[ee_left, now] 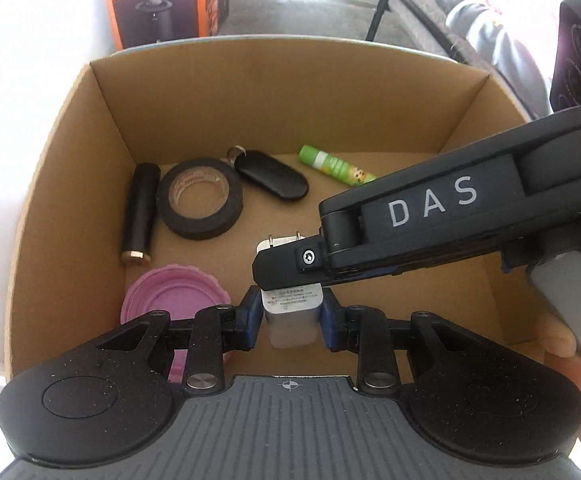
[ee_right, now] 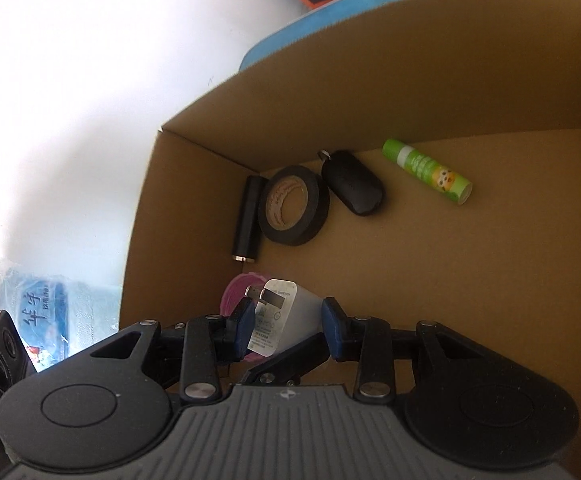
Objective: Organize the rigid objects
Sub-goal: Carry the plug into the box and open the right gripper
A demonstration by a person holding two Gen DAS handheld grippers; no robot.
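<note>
A: What is held, and where?

B: One white charger (ee_left: 291, 317) is clamped between the blue pads of the left gripper (ee_left: 290, 317), above the floor of the cardboard box (ee_left: 70, 184). The right gripper (ee_right: 286, 320) is closed on the same charger (ee_right: 290, 316), nearer the end with the two prongs.

A: What lies around it?

B: Five other things are counted on the box floor: one black cylinder (ee_left: 140, 214) with a brass end, one roll of black tape (ee_left: 199, 198) just beside it, one black key fob (ee_left: 272, 179) with a ring, one green glue stick (ee_left: 336, 166) well apart to the right, and one pink lid (ee_left: 174, 298), partly hidden behind the left gripper's linkage.

A: Is anything in the way?

B: In the left wrist view the right gripper's body, marked DAS, is laid across the charger's upper part, and the glue stick's far end is covered by it.

A: What is shown by one view only?

B: An orange carton (ee_left: 158, 0) beyond the box and fingertips (ee_left: 558, 340) on a grey handle are seen fully only from the left. A blue printed packet (ee_right: 46, 312) outside the box is seen only from the right, where the glue stick (ee_right: 428, 170) is shown whole.
</note>
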